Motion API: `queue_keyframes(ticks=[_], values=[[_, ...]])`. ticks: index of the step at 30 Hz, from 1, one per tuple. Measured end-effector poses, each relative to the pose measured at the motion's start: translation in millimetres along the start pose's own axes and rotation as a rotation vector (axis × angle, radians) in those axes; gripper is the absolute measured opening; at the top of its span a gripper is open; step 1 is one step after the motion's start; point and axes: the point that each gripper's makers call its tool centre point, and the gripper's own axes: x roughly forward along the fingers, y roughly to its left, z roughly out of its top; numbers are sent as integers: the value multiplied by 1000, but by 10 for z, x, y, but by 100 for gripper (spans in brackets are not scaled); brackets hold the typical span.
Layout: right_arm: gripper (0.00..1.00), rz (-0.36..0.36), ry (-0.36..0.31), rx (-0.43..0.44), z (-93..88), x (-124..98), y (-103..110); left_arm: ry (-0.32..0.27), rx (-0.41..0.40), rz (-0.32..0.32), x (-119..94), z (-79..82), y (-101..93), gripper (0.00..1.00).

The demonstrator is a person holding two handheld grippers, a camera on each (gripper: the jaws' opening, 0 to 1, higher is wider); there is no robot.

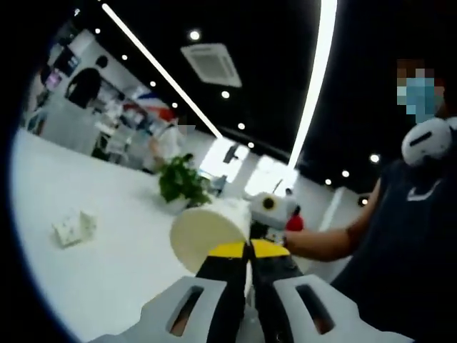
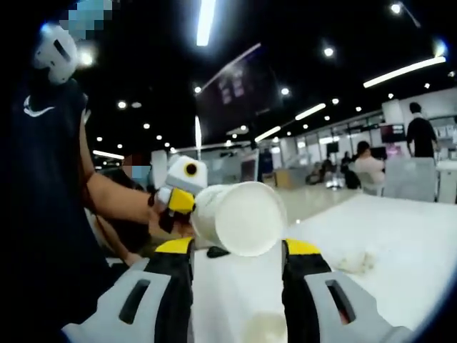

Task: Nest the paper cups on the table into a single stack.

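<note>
Yellow-tipped jaws of the left gripper [image 1: 249,250] pinch the rim of a white paper cup [image 1: 208,231], held on its side above the white table [image 1: 86,286]. Beyond it sit a crumpled paper scrap [image 1: 73,228] and a potted plant [image 1: 182,180], with a person in a dark shirt [image 1: 410,243] alongside. Seen from the right gripper [image 2: 235,250], whose jaws stand apart and bare, the same cup [image 2: 238,216] hangs between them, base toward the lens. Ceiling light strips [image 2: 206,21] cross the open hall.
</note>
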Motion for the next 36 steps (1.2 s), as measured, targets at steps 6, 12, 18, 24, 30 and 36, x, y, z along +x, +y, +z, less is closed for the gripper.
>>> queue_keyframes(ticks=[6, 12, 18, 24, 30, 36], values=[[73, -115, 87, -15, -252, -90, -196, 148, 83, 91, 7, -93, 142, 0], [82, -194, 109, -33, -466, -198, -271, 347, 210, 170, 33, -268, 297, 0], [88, -422, 160, -43, -849, -529, -564, 628, 352, 217, 139, -394, 314, 0], [99, -510, 178, 18, -1185, -731, -563, 879, 516, 197, 178, -507, 362, 0], [100, -539, 175, 45, -1352, -858, -433, 1068, 594, 142, 247, -455, 259, 0], [100, -534, 179, -5, -1344, -832, -369, 1305, 659, 170, 196, -390, 277, 0]])
